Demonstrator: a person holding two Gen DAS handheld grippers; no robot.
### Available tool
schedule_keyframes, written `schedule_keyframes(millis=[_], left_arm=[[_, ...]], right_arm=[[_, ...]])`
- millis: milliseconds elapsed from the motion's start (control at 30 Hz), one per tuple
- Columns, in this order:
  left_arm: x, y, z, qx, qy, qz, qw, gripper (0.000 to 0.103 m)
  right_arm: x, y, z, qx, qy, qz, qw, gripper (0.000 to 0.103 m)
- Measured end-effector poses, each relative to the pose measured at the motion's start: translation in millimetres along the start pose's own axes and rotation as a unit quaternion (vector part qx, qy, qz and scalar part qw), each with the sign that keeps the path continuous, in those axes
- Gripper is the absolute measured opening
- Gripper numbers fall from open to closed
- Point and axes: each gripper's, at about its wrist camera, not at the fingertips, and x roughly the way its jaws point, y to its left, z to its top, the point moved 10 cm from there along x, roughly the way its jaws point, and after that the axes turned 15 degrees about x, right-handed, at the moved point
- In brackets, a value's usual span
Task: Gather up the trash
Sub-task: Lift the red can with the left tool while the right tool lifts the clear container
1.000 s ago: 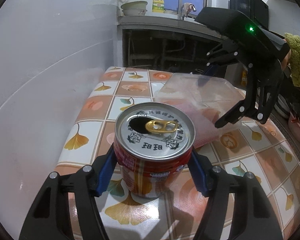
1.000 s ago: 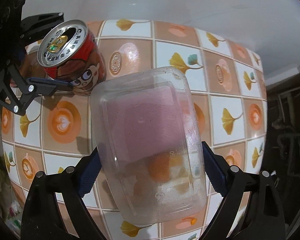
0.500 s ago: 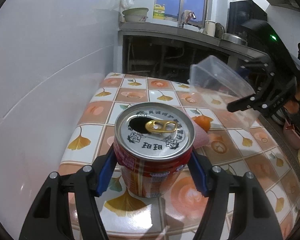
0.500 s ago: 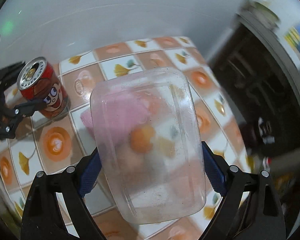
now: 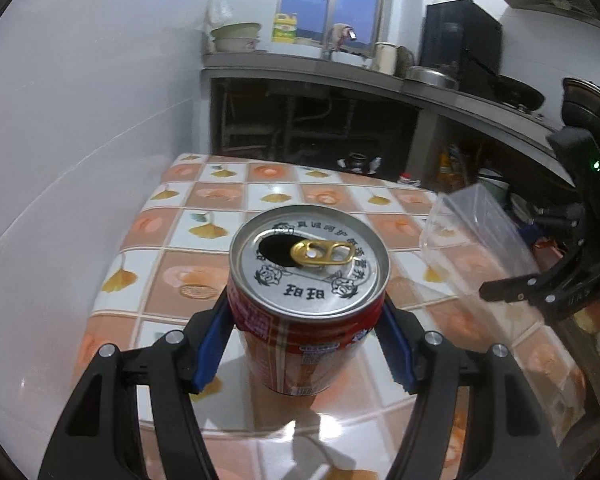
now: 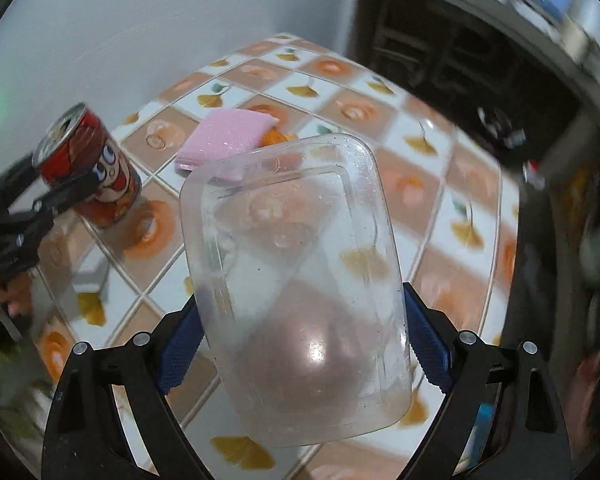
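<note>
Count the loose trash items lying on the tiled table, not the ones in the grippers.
2: a pink square sponge pad mid-table, and an orange scrap tucked against its far edge. More may be hidden behind the clear plastic container.

Left tool and right tool each clamp a load, angled downward.

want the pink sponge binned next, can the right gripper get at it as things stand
Probably not yet: the right gripper is shut on the clear plastic container, so its jaws are full. The pink sponge itself lies uncovered on the table.

Right gripper clamps clear plastic container above tiled table.
</note>
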Motion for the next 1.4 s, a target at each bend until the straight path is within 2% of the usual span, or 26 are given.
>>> schedule_keyframes(millis=[200, 467, 800, 933, 1067, 1200, 1333, 1400], left_arm=[[-2, -41, 8, 0.026, -0.004, -0.031, 0.9992, 0.065], [-7, -99, 23, 0.059, -0.015, -0.078, 0.9951, 0.065], [-15, -182, 66, 0.114, -0.044, -0.159, 0.9798, 0.065], [-10, -226, 94, 0.134, -0.052, -0.201, 0.9689, 0.065], [-5, -275, 122, 0.157, -0.063, -0.243, 0.9552, 0.065], [9, -332, 143, 0.182, -0.057, -0.294, 0.9366, 0.065], [30, -393, 150, 0.213, -0.036, -0.337, 0.9163, 0.065], [41, -420, 147, 0.227, -0.022, -0.357, 0.9060, 0.065]], right_arm=[[-25, -19, -24, 0.088, -0.043, 0.008, 0.995, 0.086], [-56, -59, -61, 0.178, -0.087, -0.014, 0.980, 0.086], [-115, -136, -98, 0.291, -0.159, -0.034, 0.943, 0.086], [-145, -185, -122, 0.334, -0.189, -0.067, 0.921, 0.086], [-172, -252, -167, 0.391, -0.201, -0.133, 0.888, 0.086], [-181, -306, -224, 0.444, -0.190, -0.198, 0.853, 0.086], [-161, -338, -276, 0.504, -0.162, -0.197, 0.825, 0.086], [-143, -348, -295, 0.523, -0.146, -0.195, 0.817, 0.086]])
